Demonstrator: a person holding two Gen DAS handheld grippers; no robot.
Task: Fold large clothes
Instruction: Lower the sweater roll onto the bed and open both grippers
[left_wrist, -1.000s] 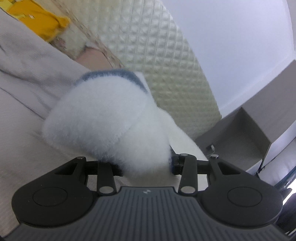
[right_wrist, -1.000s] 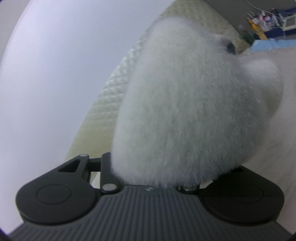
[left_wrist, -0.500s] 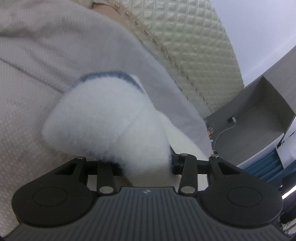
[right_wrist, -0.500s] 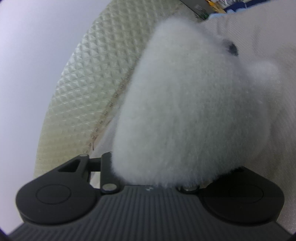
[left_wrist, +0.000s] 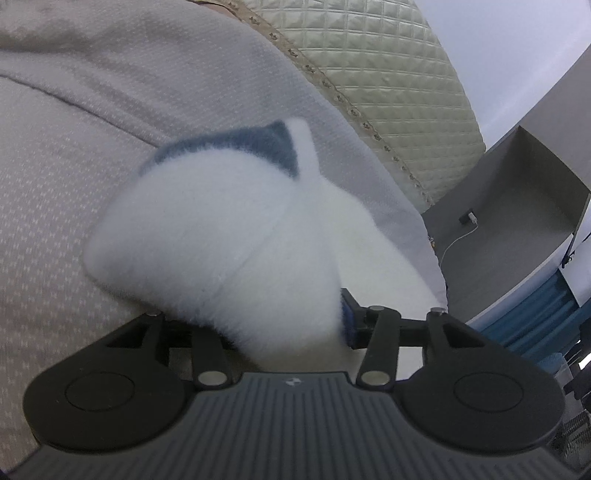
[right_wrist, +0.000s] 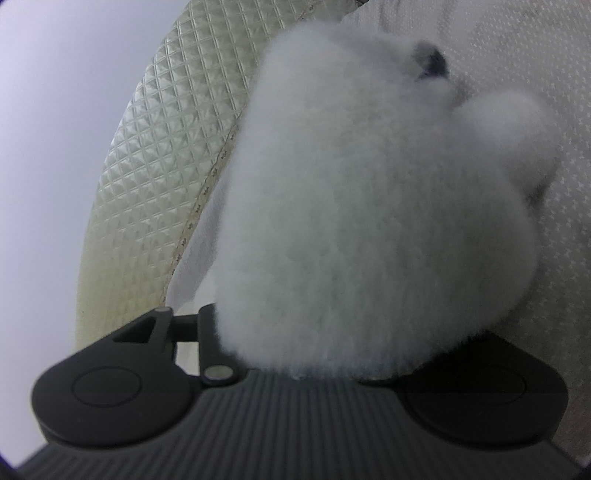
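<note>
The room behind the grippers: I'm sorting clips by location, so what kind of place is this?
Most likely a bedroom. A quilted cream headboard rises behind a bed covered in pale patterned bedding, and a grey bedside shelf holds a plugged-in charger. Both grippers hold a fluffy white garment.

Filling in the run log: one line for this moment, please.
left gripper: shut on fluffy white garment | right gripper: shut on it | over bedspread
</note>
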